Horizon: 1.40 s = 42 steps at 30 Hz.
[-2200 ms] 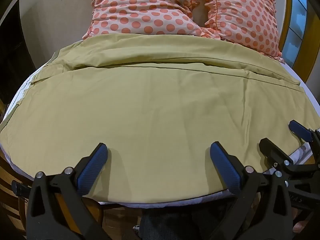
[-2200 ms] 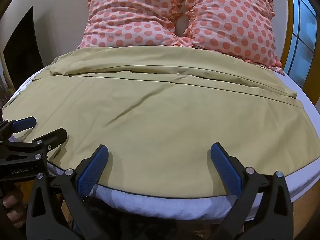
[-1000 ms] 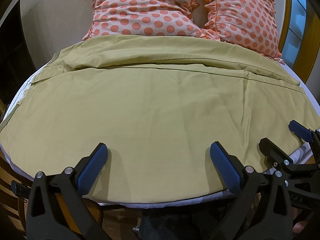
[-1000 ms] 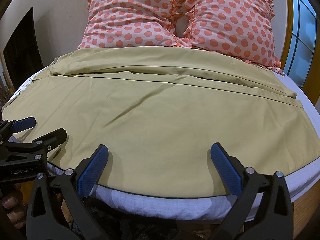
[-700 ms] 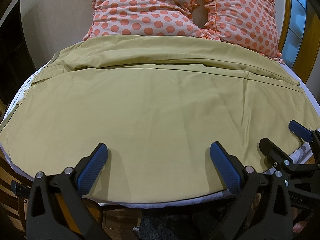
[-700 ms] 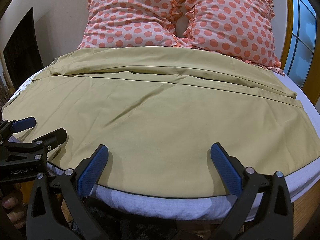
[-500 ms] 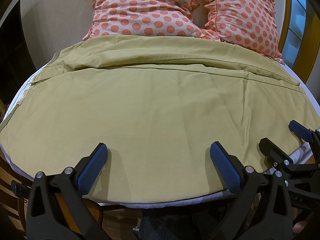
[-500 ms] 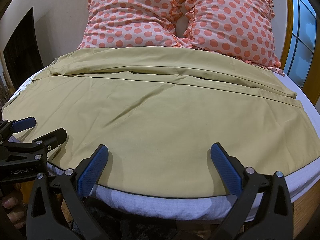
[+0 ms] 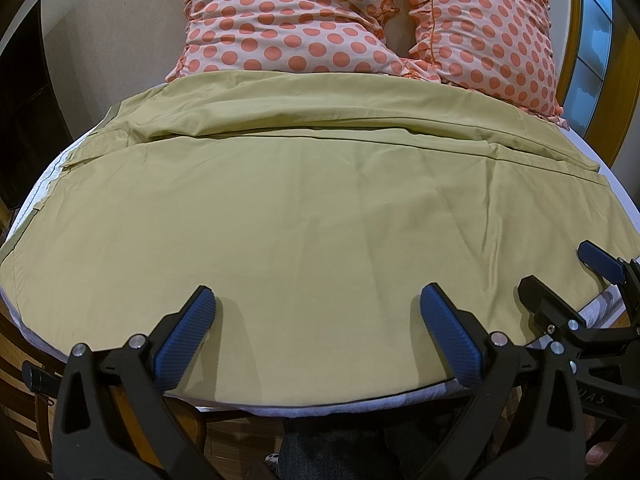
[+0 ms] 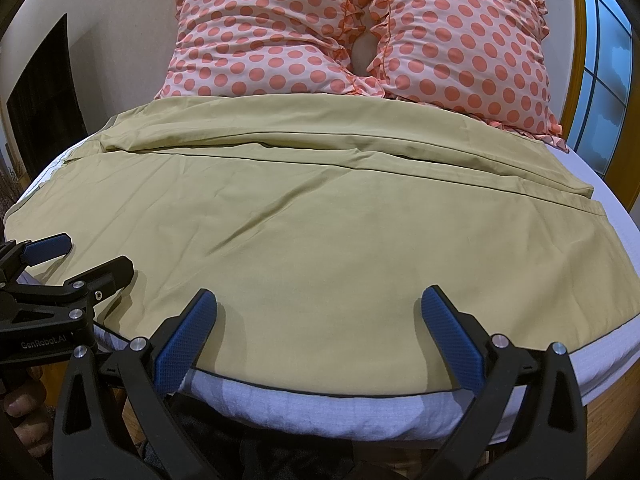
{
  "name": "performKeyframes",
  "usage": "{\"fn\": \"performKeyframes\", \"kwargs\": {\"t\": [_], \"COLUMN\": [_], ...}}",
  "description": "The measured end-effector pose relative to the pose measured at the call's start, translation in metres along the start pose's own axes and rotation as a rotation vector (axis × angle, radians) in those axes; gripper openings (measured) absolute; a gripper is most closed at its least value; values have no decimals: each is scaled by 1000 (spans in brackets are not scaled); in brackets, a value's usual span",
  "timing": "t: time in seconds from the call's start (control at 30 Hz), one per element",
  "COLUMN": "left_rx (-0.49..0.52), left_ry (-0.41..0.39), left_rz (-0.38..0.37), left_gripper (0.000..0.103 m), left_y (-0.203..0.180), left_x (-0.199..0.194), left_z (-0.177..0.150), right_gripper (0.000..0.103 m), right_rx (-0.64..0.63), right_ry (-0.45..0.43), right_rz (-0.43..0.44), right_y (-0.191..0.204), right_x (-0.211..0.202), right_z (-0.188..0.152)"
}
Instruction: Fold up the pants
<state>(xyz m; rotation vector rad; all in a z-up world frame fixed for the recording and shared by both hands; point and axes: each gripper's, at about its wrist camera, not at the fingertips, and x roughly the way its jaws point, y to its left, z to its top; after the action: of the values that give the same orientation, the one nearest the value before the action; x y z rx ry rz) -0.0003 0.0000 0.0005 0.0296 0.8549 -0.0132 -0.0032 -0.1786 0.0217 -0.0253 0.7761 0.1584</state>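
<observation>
Khaki-yellow pants (image 9: 304,216) are laid out flat across the white mattress (image 10: 320,408), the two legs running side by side from left to right, with the far leg lying just in front of two orange polka-dot pillows (image 10: 360,36) propped against the wall. The near long edge is kept close to the mattress edge, presumably so that it can be reached from the standing side. The left gripper (image 9: 316,316) is held low over that edge with its jaws wide apart and nothing between them; the right gripper (image 10: 318,316) is held likewise, jaws apart and empty. Both are spaced along the near leg, which is judged a stance for pinching that edge and carrying it over onto the far leg. No fold is judged begun yet.
</observation>
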Motion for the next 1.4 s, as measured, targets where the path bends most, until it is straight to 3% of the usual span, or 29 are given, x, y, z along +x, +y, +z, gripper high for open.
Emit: {"fn": "performKeyframes", "kwargs": {"t": [0.93,1.07,1.13,1.17,1.27,1.4], "left_rx": [3,11,20,20,-14,-94], "left_ry": [12,-3,-14,-11,-9,-70], "left_rz": [-2,-7,-16,-20,-11,-51], "left_gripper": [101,101,101,101,101,101], "left_y": [0,2,3,5,14,35], "left_x": [1,0,1,2,2,-4], "left_z": [1,1,1,3,11,28], "right_gripper": [102,102,102,102,102,102], "right_rx": [-13,-35,-49,-27,88,387], "right_ry": [-21,-76,-39,-17,-65,-54], "right_rz": [15,41,70,58,0,-88], "right_y": [0,-3,-9,-19,-67,-166], "right_x": [-2,-5,-3,-3,-15,0], "right_z": [-1,-7,2,11,49,126]}}
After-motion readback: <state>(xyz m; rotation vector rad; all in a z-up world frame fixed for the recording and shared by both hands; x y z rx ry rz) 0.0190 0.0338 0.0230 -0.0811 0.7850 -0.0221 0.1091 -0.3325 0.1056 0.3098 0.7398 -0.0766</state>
